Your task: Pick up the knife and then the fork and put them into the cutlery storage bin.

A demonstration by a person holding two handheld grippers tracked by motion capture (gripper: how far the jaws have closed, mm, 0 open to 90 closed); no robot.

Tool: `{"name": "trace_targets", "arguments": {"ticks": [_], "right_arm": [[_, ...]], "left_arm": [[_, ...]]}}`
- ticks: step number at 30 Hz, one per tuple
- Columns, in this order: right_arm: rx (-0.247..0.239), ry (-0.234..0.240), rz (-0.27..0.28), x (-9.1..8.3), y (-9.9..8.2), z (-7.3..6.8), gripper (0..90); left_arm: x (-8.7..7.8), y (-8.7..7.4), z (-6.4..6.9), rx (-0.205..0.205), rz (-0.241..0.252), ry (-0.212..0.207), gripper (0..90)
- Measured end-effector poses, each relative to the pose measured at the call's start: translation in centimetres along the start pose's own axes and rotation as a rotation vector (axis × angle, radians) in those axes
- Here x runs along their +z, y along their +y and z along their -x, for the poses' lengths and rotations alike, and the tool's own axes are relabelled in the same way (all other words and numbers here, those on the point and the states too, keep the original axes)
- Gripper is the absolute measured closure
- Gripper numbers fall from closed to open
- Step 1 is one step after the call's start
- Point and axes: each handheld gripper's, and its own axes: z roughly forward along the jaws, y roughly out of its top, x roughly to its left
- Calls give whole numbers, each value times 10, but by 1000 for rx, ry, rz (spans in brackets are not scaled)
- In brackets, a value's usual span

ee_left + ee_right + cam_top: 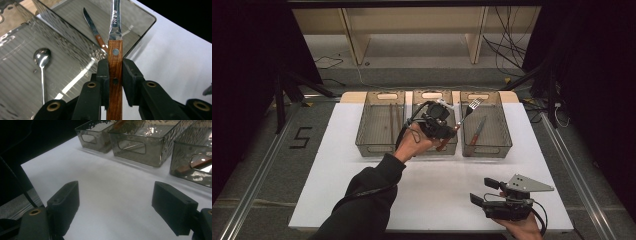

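White tabletop [362,200]: three bins line its far edge. Your left gripper [115,82] clamps the fork [466,112] by its wooden handle, tines pointing away over the middle bin [435,148] toward the right bin [507,135]. Your right gripper [116,207] rests released near the right front corner.

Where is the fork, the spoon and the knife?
fork [473,106], high view, on its tines.
spoon [42,57], left gripper view, on its bowl.
knife [478,130], high view, mid-length, in the right bin.

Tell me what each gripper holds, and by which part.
The left gripper clamps a fork by its wooden handle. The right gripper is open and holds nothing.
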Motion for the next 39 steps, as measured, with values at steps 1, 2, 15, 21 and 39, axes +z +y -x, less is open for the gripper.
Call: {"name": "trace_targets", "arguments": {"ticks": [1,2,15,21,39], "right_arm": [[-1,2,2,0,0,0,222],[0,2,2,0,0,-1,221],[-7,-2,11,-1,0,-1,210],[-7,1,10,0,0,-1,209],[-6,5,19,-2,0,-1,209]], "left_arm": [[2,2,0,0,-1,-2,764],[4,4,0,-3,0,-2,764],[33,25,0,-29,-13,-16,764],[48,36,-1,-43,-7,-25,764],[74,55,4,-75,0,-29,763]]}}
